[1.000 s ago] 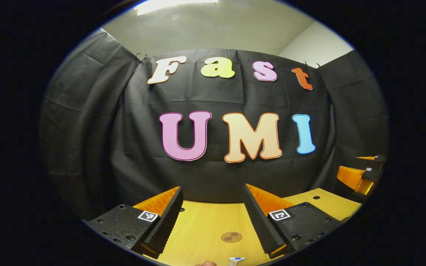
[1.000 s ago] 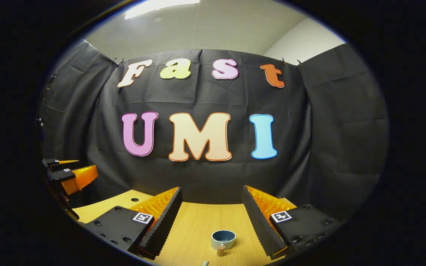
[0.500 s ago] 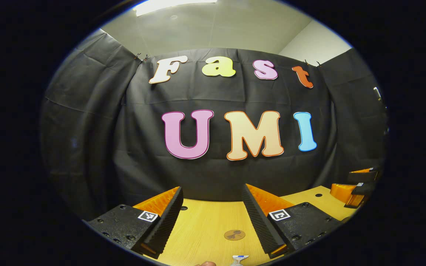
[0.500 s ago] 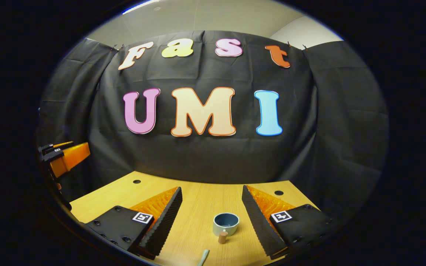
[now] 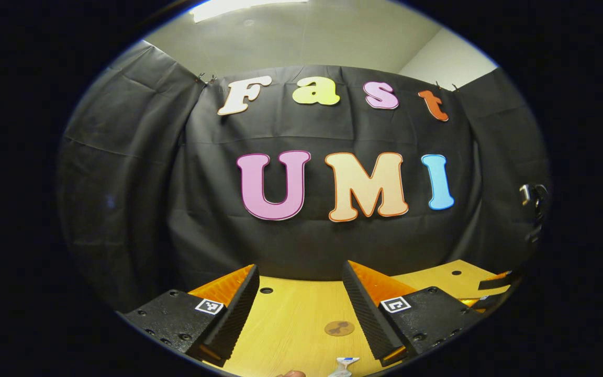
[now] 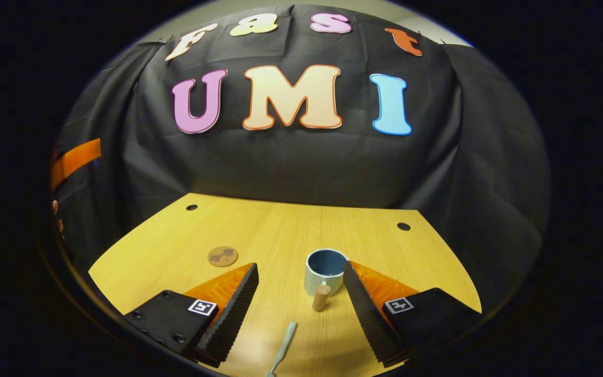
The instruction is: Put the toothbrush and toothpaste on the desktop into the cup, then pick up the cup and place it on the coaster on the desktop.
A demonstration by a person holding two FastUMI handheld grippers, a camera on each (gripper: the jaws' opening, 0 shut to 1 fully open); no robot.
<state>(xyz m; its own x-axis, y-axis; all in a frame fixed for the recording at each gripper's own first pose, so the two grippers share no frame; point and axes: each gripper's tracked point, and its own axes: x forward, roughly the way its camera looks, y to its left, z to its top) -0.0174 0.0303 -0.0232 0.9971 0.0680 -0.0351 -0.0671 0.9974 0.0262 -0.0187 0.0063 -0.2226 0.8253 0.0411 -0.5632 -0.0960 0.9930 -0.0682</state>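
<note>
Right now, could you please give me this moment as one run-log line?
left gripper: open, idle | right gripper: open, above toothbrush | cup: empty | coaster: bare

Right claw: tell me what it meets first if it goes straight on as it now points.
Probably the cup, which stands ahead between the open fingers of the right claw, its wooden handle nearest. Depth is unclear; the toothbrush lies lower.

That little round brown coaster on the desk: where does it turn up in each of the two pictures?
Left gripper view: the coaster lies low in the middle, between that gripper's open fingers.
Right gripper view: the coaster lies left of middle, well left of the cup.
Shared landmark: the yellow wooden desk.
</note>
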